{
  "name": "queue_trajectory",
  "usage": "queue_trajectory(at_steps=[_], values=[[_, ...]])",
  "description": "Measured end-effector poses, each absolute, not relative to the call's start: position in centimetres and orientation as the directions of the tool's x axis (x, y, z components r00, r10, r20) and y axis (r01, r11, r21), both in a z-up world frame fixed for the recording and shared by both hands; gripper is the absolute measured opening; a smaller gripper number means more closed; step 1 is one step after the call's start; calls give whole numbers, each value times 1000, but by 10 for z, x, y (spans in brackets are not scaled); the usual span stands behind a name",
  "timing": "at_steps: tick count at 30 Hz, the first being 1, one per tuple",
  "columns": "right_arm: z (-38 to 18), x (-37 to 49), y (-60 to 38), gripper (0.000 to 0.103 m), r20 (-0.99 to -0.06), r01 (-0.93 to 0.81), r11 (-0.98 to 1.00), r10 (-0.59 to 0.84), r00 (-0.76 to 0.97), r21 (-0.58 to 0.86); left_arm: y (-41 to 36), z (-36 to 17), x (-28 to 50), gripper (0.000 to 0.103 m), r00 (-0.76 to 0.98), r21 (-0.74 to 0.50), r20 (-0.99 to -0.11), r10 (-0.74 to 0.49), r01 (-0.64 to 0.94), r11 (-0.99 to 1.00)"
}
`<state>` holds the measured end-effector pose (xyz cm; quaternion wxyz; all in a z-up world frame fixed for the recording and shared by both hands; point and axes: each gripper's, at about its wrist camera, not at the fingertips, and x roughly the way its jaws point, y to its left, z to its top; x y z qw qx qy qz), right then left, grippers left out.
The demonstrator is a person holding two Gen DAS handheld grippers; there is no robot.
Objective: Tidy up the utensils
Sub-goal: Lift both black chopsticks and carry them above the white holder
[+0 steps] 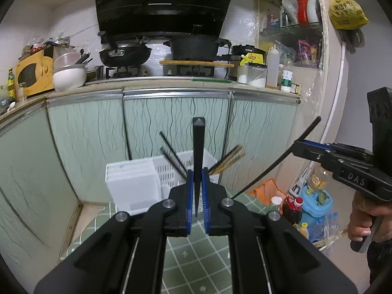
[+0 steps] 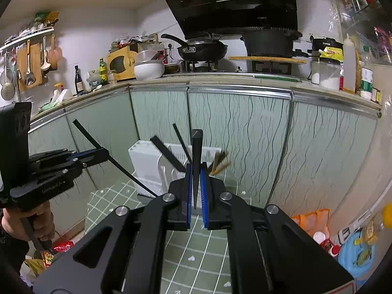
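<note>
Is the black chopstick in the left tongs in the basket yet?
No. The left tongs hold the black chopstick upright, short of the white basket.

both grippers were matte black, with angular link arms joined by round silver screws. the left gripper [image 1: 198, 191] had blue ribbed pads on its fingers [image 1: 188, 196], and so did the right gripper [image 2: 197, 188]. raised letters "das" marked the right one's side. bare skin showed on the right hand [image 1: 362, 218] and the left hand [image 2: 27, 223].
</note>
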<state>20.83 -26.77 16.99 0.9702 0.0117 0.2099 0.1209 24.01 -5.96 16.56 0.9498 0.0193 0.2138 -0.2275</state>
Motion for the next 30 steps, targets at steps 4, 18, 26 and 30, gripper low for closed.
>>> queue_trajectory(at_steps=[4, 18, 26, 30], values=[[182, 223, -268, 6, -401, -236, 969, 246, 882, 75, -70, 181, 257, 6, 806, -66, -403, -434, 447, 892], [209, 280, -272, 6, -391, -237, 969, 243, 888, 63, -89, 203, 315, 6, 810, -77, -390, -437, 444, 893], [200, 307, -275, 6, -410, -235, 969, 243, 879, 72, -97, 188, 339, 6, 804, -62, -414, -428, 444, 894], [192, 321, -276, 6, -422, -234, 969, 245, 873, 78, -97, 179, 353, 6, 796, -70, -431, -424, 439, 896]])
